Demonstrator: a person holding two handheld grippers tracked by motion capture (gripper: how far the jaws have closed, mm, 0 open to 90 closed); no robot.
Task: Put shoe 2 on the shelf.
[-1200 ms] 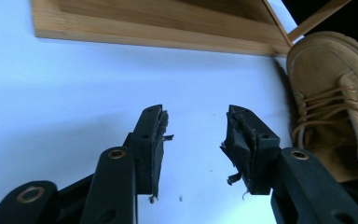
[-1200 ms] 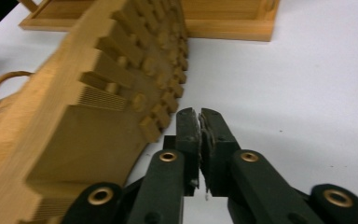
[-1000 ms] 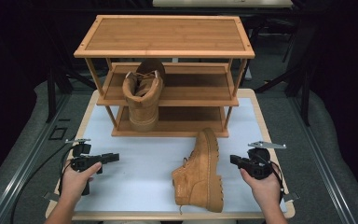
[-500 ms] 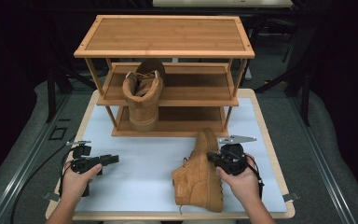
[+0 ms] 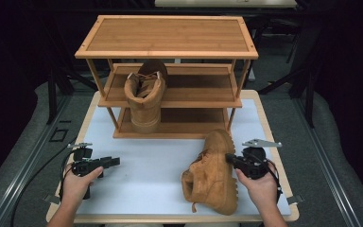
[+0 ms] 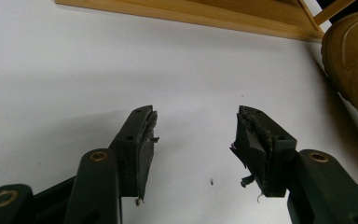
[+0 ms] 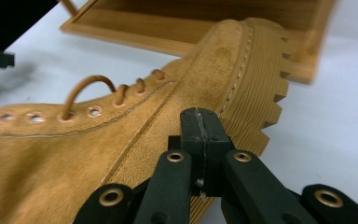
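The tan suede lace-up boot [image 5: 211, 175] lying near the worktop's front edge may be shoved aside by the clenched, empty right tongs [image 5: 230, 159]; the left tongs [image 5: 113, 161], just opened, are released.

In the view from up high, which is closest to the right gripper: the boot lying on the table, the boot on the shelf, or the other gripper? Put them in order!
From the right gripper:
1. Boot lying on its side on the white table, right at the gripper's shut tips.
2. Boot on the rack, farther back and left, on the middle shelf.
3. Left gripper, across the table at the left, open and empty.
The last two are nearly equal.
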